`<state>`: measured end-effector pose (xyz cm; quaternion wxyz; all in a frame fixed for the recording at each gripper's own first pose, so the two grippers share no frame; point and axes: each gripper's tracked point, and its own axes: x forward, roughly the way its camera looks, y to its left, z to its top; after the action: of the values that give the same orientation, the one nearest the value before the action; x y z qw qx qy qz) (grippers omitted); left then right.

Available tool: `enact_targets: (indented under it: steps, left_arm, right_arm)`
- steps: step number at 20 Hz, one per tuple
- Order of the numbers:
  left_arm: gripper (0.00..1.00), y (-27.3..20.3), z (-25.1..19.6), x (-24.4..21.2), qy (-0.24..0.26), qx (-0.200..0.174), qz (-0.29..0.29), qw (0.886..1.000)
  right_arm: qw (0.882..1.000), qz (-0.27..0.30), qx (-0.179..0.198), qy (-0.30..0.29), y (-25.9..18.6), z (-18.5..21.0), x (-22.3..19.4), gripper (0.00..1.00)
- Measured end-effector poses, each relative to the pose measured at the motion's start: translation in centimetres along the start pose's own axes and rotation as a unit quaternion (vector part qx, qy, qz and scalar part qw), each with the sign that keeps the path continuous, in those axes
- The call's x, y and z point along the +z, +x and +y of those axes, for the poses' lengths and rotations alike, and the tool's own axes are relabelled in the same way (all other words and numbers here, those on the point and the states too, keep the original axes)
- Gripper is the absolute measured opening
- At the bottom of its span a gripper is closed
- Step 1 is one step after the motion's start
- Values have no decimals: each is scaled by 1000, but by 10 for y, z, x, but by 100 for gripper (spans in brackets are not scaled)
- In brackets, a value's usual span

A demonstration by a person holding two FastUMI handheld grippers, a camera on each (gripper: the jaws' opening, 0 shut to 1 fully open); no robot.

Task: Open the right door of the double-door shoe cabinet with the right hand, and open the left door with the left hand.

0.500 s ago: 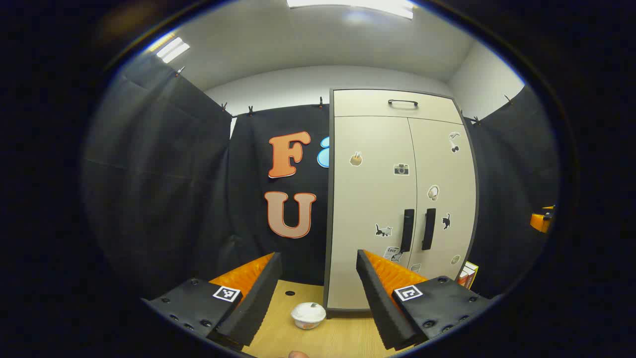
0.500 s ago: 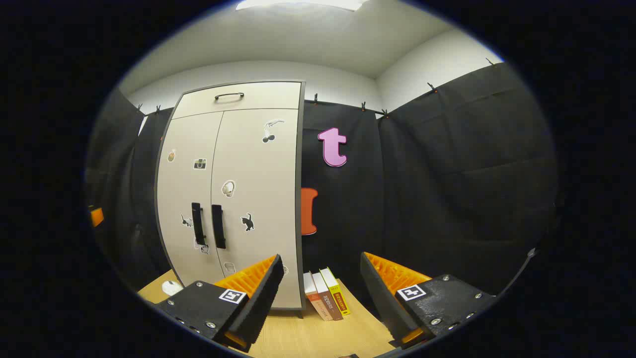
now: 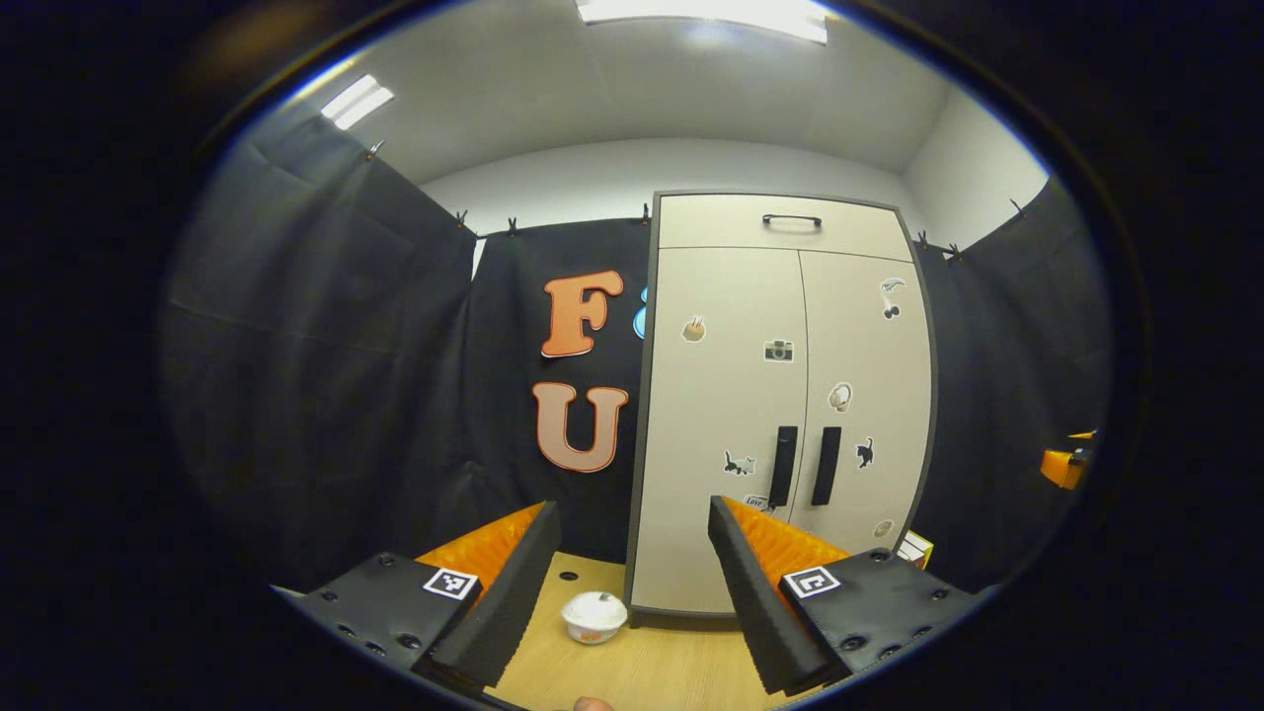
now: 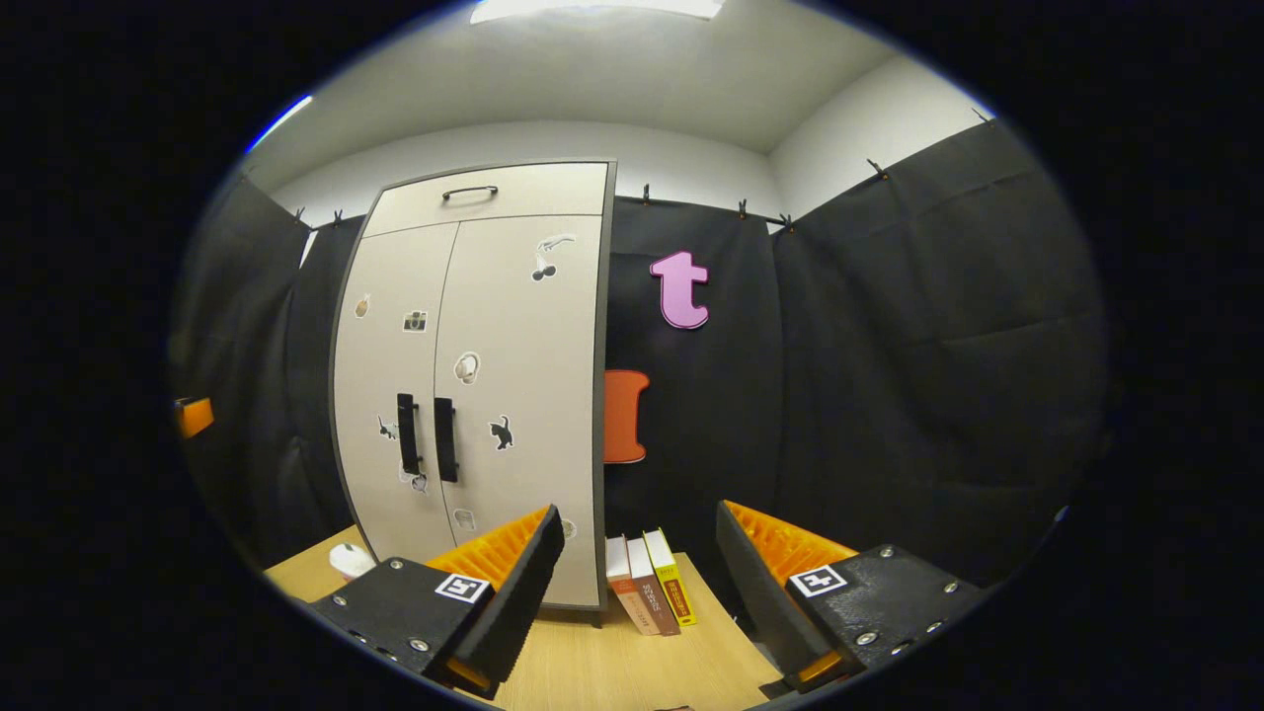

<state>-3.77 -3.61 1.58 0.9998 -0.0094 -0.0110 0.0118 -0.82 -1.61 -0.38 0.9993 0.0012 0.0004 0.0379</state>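
Shoe cabinet [image 3: 780, 415] doors closed; left tool [image 3: 632, 592] and right tool [image 4: 637, 597] both apart, well short of handles [image 4: 427, 446].

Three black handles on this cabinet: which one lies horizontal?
The drawer handle on the top panel above both doors. The left door handle and right door handle stand upright, side by side.
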Motion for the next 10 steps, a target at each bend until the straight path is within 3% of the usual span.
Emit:
enact_targets:
  steps: [10]
  left_arm:
    - [96, 22, 16, -1, 2, -21, 9, 1000]
  right_arm:
    - [1000, -4, -21, 8, -5, 36, 5, 95]
